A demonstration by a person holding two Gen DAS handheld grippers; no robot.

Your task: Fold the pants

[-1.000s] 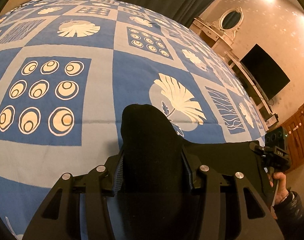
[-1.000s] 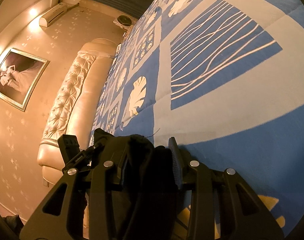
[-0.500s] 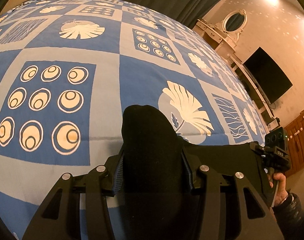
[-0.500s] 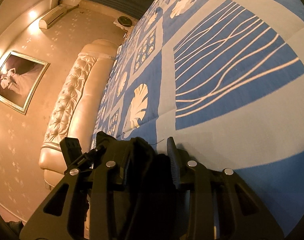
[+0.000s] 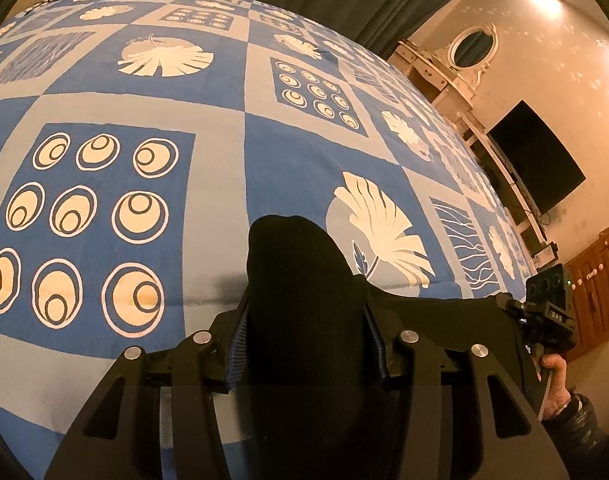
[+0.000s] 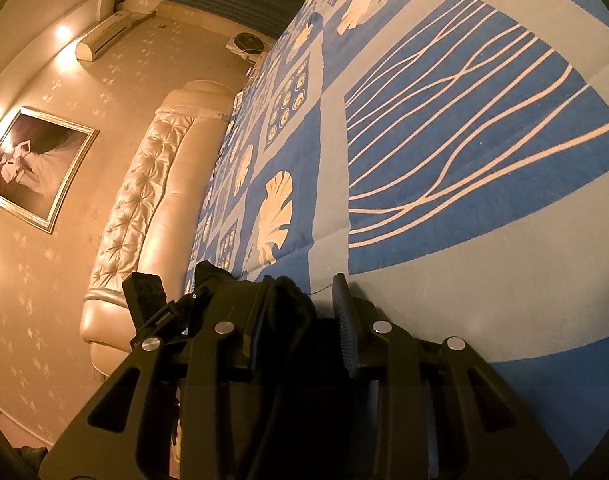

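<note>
The black pants (image 5: 296, 280) bulge up between the fingers of my left gripper (image 5: 304, 336), which is shut on them, and stretch right toward my right gripper (image 5: 550, 312). In the right wrist view my right gripper (image 6: 300, 324) is shut on a bunch of the same black pants (image 6: 292, 312), with my left gripper (image 6: 160, 312) showing at the left. Both hold the fabric just above the blue patterned bedspread (image 5: 208, 184). Most of the garment is hidden below the grippers.
The bedspread (image 6: 464, 120) covers a large bed with a tufted cream headboard (image 6: 144, 208). A dresser with an oval mirror (image 5: 472, 48), a wall TV (image 5: 536, 172) and a wooden door (image 5: 592, 288) stand beyond the bed's right edge. Dark curtains hang behind.
Both grippers have moved forward over the bedspread, carrying the pants with them; the pattern squares have slid toward the cameras. The grips have not changed.
</note>
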